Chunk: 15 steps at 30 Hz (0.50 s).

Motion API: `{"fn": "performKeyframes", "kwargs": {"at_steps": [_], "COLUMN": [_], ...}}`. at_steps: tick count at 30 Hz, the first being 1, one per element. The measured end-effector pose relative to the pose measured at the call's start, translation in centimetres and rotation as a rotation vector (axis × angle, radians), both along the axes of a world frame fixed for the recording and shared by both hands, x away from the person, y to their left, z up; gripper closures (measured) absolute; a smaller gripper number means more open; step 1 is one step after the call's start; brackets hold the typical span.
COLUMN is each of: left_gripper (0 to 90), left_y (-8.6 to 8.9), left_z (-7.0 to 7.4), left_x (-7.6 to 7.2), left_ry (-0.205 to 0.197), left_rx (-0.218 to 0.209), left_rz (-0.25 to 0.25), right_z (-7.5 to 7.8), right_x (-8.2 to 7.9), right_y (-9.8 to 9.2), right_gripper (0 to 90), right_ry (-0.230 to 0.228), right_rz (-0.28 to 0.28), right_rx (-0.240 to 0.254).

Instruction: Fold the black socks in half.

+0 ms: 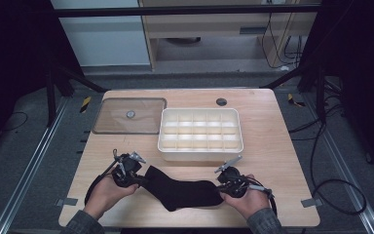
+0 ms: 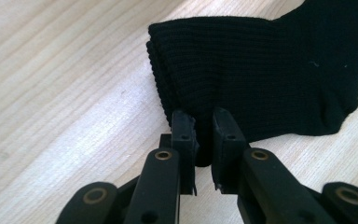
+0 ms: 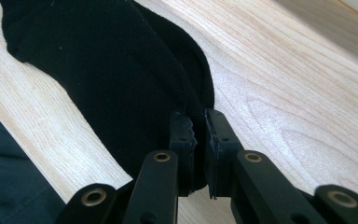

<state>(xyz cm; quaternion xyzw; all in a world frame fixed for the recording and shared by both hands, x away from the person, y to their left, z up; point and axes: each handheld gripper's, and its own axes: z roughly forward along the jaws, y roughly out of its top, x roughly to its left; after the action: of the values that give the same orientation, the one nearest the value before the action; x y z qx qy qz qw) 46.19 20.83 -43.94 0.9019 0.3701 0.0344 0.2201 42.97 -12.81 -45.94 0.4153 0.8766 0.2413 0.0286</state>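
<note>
Looking along my left gripper (image 2: pixel 204 122), I see its two black jaws pinched on the lower edge of a black sock (image 2: pixel 261 70), a fold of the knit squeezed between the pads. The sock lies flat on the pale wooden table (image 2: pixel 60 93), its ribbed cuff end just ahead of the jaws and to their left, the rest spreading off to the upper right, where its edge curves inward.

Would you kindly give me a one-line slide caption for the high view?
Both grippers, left and right, clamp opposite ends of a black sock before a white divided box.
</note>
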Motion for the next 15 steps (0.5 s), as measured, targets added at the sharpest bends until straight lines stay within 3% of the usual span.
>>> {"fn": "performKeyframes", "kwargs": {"at_steps": [15], "left_gripper": [80.6], "left_y": [0.65], "left_z": [1.06], "left_x": [0.49], "left_ry": [-0.011], "left_rx": [-0.026], "left_rz": [-0.007], "right_z": [0.05], "right_x": [0.17], "right_y": [0.15], "right_gripper": [83.0], "right_ry": [-0.014], "right_rz": [-0.001], "right_rx": [0.026]}}
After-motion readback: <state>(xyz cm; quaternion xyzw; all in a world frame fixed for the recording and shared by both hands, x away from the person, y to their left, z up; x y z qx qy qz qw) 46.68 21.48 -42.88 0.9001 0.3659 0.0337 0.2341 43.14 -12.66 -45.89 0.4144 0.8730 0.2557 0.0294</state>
